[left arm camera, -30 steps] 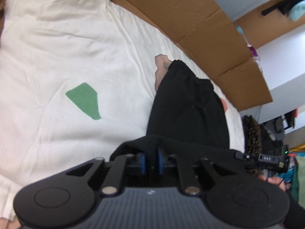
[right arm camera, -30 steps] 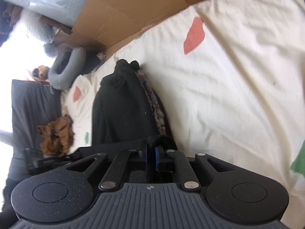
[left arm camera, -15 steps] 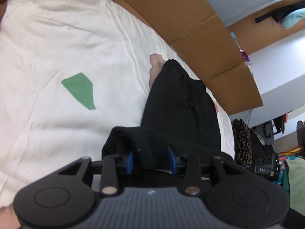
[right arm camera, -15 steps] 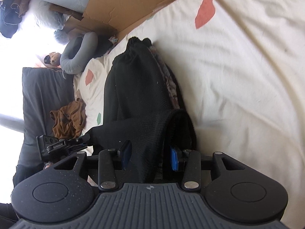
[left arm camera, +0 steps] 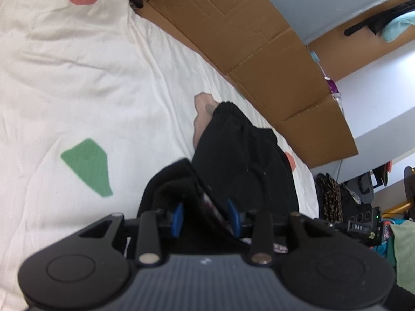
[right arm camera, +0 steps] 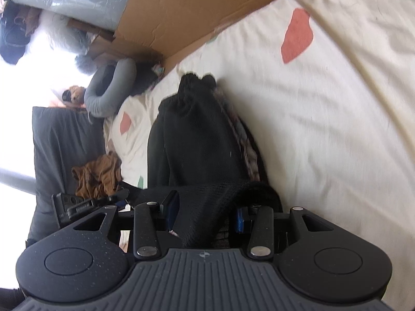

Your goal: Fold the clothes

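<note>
Though fold's near edge hidden behind both bodies: left hand-held gripper (left arm camera: 206, 217) and right hand-held gripper (right arm camera: 206, 213) spread apart, black garment (left arm camera: 241, 155) slack between blue pads, low over bed (left arm camera: 77, 90).

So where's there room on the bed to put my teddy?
Bare white sheet lies left of the black garment, around the green patch. It is crowded by the cardboard and the brown clothes.

Black knit garment (left arm camera: 241, 153), folded lengthwise, near end doubled back, lying on patterned white sheet (left arm camera: 77, 83)
</note>
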`<action>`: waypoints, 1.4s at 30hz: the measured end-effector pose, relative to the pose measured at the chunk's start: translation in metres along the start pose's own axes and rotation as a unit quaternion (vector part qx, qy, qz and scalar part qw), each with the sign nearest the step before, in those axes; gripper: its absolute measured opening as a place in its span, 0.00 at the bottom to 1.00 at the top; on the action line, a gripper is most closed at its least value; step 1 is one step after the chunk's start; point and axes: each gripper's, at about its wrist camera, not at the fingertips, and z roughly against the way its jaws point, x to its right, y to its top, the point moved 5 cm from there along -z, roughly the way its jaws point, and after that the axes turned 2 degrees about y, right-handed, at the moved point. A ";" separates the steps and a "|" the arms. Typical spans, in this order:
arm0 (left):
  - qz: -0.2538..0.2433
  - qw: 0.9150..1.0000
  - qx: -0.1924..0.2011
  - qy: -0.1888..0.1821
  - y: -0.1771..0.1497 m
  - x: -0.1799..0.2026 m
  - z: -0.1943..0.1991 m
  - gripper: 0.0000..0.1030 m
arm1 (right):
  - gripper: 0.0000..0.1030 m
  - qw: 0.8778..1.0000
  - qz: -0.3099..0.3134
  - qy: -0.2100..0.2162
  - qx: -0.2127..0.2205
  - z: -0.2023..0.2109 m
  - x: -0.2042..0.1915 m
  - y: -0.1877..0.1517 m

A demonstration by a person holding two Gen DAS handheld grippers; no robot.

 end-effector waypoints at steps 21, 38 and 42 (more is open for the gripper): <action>-0.030 0.997 0.028 0.058 0.021 -0.003 0.013 0.37 | 0.51 0.995 0.031 -0.045 0.079 0.026 -0.001 0.034; -0.087 0.990 0.022 0.104 0.020 -0.009 -0.006 0.05 | 0.23 0.986 0.097 -0.101 0.087 0.015 -0.005 0.044; -0.105 0.988 0.036 0.108 0.021 -0.004 0.000 0.03 | 0.03 0.983 0.113 -0.107 0.095 0.016 -0.008 0.047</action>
